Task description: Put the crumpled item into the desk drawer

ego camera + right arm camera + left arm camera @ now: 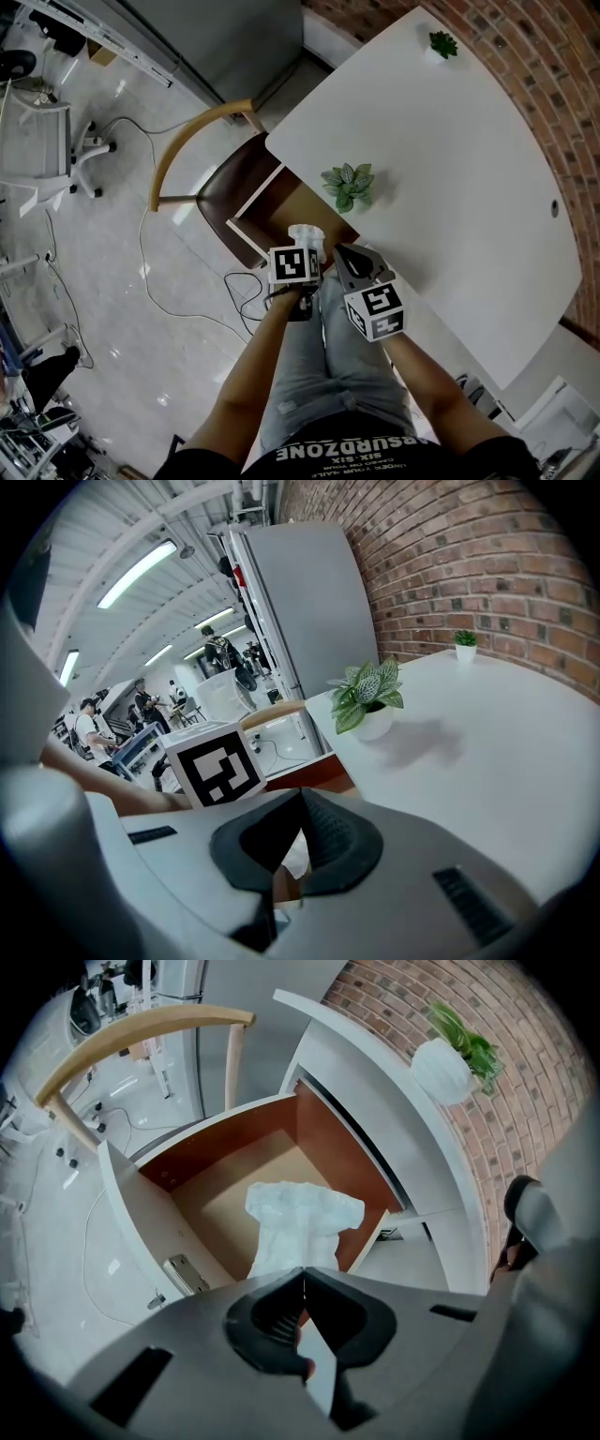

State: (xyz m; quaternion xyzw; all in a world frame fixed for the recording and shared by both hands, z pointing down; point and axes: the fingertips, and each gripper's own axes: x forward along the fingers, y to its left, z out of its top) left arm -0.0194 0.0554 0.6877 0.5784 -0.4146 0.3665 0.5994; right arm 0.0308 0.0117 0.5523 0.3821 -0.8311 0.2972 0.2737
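The left gripper (302, 1273) is clamped on the wad (302, 1222), its 2 jaws closed almost fully on the wad's near end. The rest of the white lump sticks out past the tips. It hangs in the air above the open drawer (234, 1138), roughly over the right half of the brown floor and not touching it. The drawer stands pulled out from under the white desk (450, 169), toward the chair (202, 131).

The right gripper (298, 795) is closed too, with nothing between its jaws. In the head view it sits just right of the left one, over the desk's near edge. A potted plant (349, 185) stands on the desk just beyond the drawer.

The wad looks like thin paper or film: very light, soft and easily squashed, with no risk of breaking. Since the jaws close so far, they likely hold only a thin fold. That pinch at the near end should be enough for such a light thing. A thin fold may cling to a pad when let go, so a release low inside the drawer seems wise. The drawer looks roomy enough that exact placement hardly matters.
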